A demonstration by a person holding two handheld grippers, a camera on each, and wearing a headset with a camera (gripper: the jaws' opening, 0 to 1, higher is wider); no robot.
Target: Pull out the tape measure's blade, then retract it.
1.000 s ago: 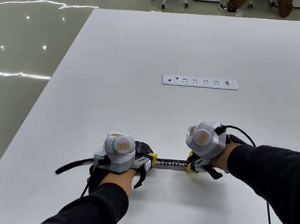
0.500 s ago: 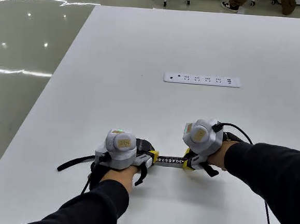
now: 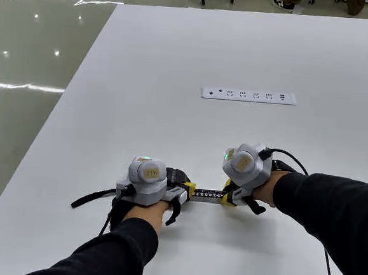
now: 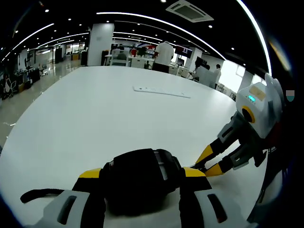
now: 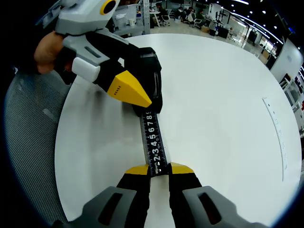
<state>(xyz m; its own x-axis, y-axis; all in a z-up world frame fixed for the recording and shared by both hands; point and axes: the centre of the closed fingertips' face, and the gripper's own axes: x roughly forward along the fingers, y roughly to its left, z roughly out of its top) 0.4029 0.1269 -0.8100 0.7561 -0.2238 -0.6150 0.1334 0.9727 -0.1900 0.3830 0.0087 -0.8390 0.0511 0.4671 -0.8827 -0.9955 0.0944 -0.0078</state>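
Observation:
A black tape measure case [image 4: 138, 179] lies on the white table, and my left gripper [image 4: 142, 176] is shut on it, yellow-tipped fingers on both sides. In the head view the case [image 3: 175, 178] sits at the front left. A short length of its blade [image 5: 153, 137] with black numbers runs from the case [image 5: 148, 76] to my right gripper [image 5: 157, 169], which is shut on the blade's end. In the head view the blade [image 3: 206, 195] spans the small gap between my left gripper [image 3: 181, 191] and my right gripper [image 3: 226, 197].
A white power strip [image 3: 249, 95] lies flat in the middle of the table, well beyond both grippers. A black wrist strap [image 3: 91, 201] trails left from the case. The table's left edge [image 3: 59, 105] drops to a glossy floor. People and chairs stand far behind.
My right gripper has moved left toward the case, so the exposed blade is shorter than a second ago. The left gripper holds the case still.

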